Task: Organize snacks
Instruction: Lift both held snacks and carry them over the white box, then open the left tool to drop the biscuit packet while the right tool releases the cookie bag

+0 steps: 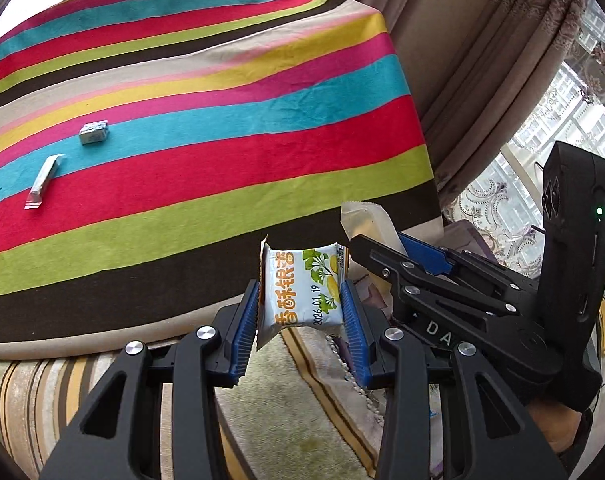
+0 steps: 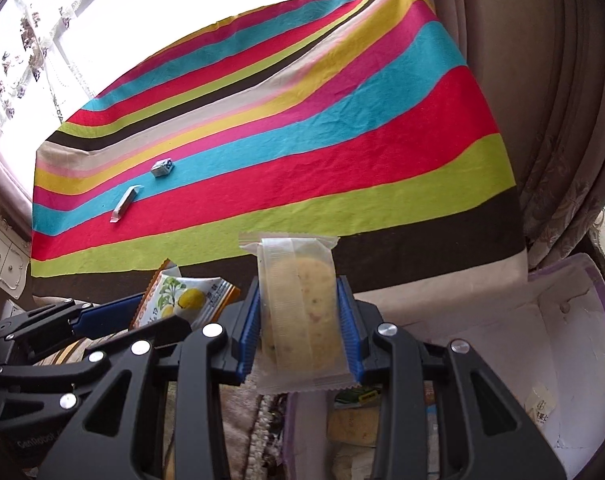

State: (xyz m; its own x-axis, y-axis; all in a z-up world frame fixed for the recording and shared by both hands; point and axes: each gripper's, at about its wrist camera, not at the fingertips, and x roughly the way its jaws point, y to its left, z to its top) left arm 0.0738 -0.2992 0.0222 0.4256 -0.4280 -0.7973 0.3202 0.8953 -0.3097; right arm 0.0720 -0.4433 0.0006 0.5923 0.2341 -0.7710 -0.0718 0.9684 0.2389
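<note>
My left gripper [image 1: 302,300] is shut on a white snack packet with orange lettering and a yellow fruit picture [image 1: 298,290], held off the near edge of the striped table [image 1: 222,160]. My right gripper [image 2: 298,320] is shut on a clear-wrapped round biscuit [image 2: 298,312], also just off the table's near edge. Each gripper shows in the other's view: the right one [image 1: 406,252] with its biscuit wrapper [image 1: 362,220], the left one [image 2: 134,312] with its packet [image 2: 182,300]. On the table lie a small silver-blue packet [image 1: 93,132] [image 2: 162,168] and a thin white stick sachet [image 1: 44,182] [image 2: 125,203].
A purple-rimmed white box [image 2: 562,340] with several snacks inside sits below right of the right gripper. Beige curtains [image 1: 462,80] hang right of the table. A patterned rug [image 1: 282,400] lies under the grippers. A white drawer cabinet [image 2: 6,256] stands at the left.
</note>
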